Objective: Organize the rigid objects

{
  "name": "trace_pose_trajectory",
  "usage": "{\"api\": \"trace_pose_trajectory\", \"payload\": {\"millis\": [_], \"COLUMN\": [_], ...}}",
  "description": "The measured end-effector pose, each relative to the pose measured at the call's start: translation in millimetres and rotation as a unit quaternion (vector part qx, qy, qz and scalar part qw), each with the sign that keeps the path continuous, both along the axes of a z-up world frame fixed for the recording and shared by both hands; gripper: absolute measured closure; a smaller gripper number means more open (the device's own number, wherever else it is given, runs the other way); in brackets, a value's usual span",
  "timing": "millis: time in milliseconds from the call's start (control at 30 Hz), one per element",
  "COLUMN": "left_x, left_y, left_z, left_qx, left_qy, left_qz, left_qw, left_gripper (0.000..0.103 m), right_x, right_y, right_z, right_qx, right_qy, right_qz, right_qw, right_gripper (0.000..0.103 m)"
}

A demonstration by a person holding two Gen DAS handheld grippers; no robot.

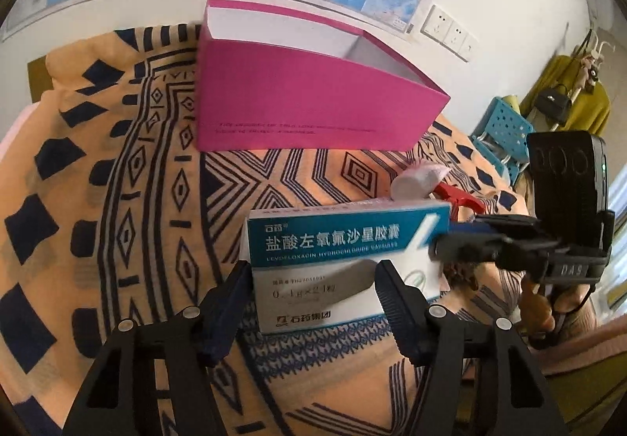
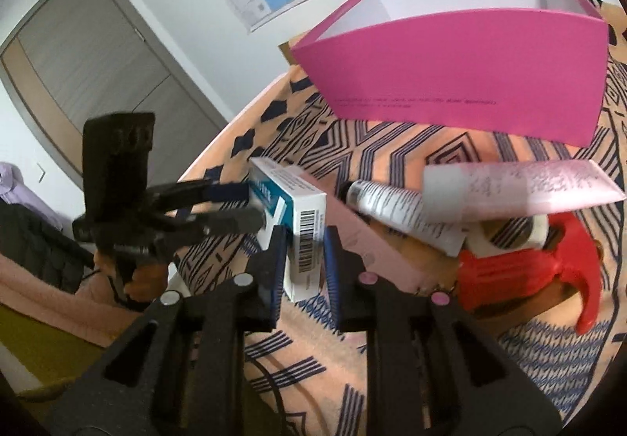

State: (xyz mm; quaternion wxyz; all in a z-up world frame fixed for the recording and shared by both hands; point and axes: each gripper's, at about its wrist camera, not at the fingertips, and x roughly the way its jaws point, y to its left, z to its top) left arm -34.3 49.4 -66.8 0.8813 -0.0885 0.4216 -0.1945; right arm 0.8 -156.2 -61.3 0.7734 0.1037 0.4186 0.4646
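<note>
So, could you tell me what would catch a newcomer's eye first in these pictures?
Probably the open magenta box standing at the back of the patterned cloth. Next, the teal-and-white medicine carton in front, with the right gripper shut on its barcode end and the left gripper straddling it.

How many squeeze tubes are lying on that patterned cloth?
2. A pink tube lies across a white tube, both right of the medicine box and in front of the pink box. More could be hidden beneath them.
</note>
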Motion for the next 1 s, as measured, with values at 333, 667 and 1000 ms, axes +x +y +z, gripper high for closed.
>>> {"api": "trace_pose_trajectory", "payload": {"millis": [333,667,1000], "left_x": [3.7,12.3,32.5], "left_y": [-7.0,-19.5,-23.3], "left_z": [21.3,32.3,62.7], "left_qx": [-0.001,0.042,0.055], "left_qy": [-0.025,-0.037,-0.069], "left_qz": [0.004,0.022,0.031], "left_qw": [0.9997,0.9982,0.9956], "left_gripper": [0.038,0.038,0.038], "right_x": [21.9,23.8,34.8], "right_y": [-3.0,-8.5,-9.6], "right_z": [-10.1,10.0,41.8], "right_qx": [-0.007,-0.003,0.0], "right_qy": [0.029,0.01,-0.036], "right_qz": [-0.042,-0.05,-0.064], "right_qw": [0.999,0.999,0.997], "right_gripper": [0.082,0.082,0.082]}}
